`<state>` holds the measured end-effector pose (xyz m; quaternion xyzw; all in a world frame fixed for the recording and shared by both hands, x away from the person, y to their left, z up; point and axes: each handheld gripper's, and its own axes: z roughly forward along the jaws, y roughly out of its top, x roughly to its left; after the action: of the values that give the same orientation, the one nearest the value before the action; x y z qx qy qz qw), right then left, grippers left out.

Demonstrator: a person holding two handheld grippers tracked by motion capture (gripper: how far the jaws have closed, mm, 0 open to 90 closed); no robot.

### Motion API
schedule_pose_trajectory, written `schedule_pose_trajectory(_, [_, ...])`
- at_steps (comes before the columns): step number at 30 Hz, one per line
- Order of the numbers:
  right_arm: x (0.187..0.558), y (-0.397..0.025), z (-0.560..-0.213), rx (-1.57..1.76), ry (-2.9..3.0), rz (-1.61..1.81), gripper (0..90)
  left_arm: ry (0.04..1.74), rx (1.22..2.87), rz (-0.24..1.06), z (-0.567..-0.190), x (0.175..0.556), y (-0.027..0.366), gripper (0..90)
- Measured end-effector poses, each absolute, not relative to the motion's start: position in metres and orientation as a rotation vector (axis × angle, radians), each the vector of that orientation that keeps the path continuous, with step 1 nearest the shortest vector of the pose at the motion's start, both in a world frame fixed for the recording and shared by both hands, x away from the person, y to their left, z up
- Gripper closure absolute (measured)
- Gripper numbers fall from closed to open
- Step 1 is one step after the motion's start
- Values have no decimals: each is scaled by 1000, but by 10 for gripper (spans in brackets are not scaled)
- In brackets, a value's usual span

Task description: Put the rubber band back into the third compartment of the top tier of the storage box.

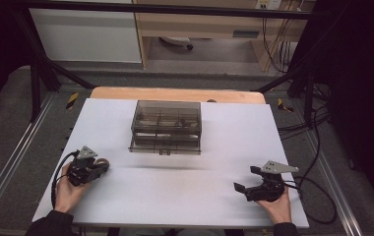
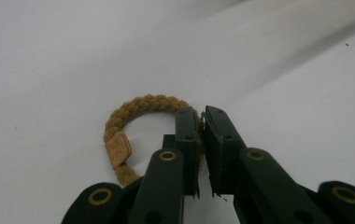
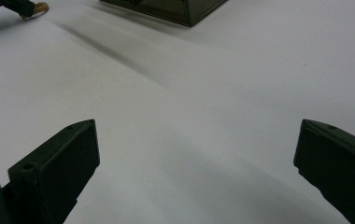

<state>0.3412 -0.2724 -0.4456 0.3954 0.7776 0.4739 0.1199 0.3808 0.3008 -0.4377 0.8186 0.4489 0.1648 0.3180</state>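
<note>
Box (image 1: 165, 129): one, smoked clear plastic, lid shut, standing on the table (image 1: 224, 196) ahead of both my grippers, between them and toward the far edge. Dividers inside split it into compartments; I see pale shapes in some, too dim to name or count. A small latch sits at its near wall. In the right gripper view one corner of the box (image 3: 185, 11) lies far ahead of my fingers.

Hair tie (image 2: 140, 109): one, braided, mustard brown, with a small tan tag (image 2: 118, 149) on its band. It lies on the table under my left fingers, looping out to their left. In the high view it is a small brown bit (image 1: 103, 162) at the tip of my left gripper.

Left gripper (image 1: 96, 168): one, in my left hand (image 1: 68, 191), near the table's left edge. My left fingers (image 2: 187, 135) are closed to a thin slit and pinch the tie's band between them.

Right gripper (image 1: 247, 179): one, in my right hand (image 1: 277, 206), near the table's right front corner, well apart from the box. My right fingers (image 3: 56, 170) stand wide apart and grip nothing, with bare table between them.

Table: one, white top, wooden strip along the far edge.
</note>
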Motion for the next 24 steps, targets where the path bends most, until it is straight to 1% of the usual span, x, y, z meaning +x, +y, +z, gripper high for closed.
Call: schedule_pose_trajectory(24, [341, -272, -446, 1153, 2276, 1382, 9, 1188, 2078, 445, -424, 374, 309, 839])
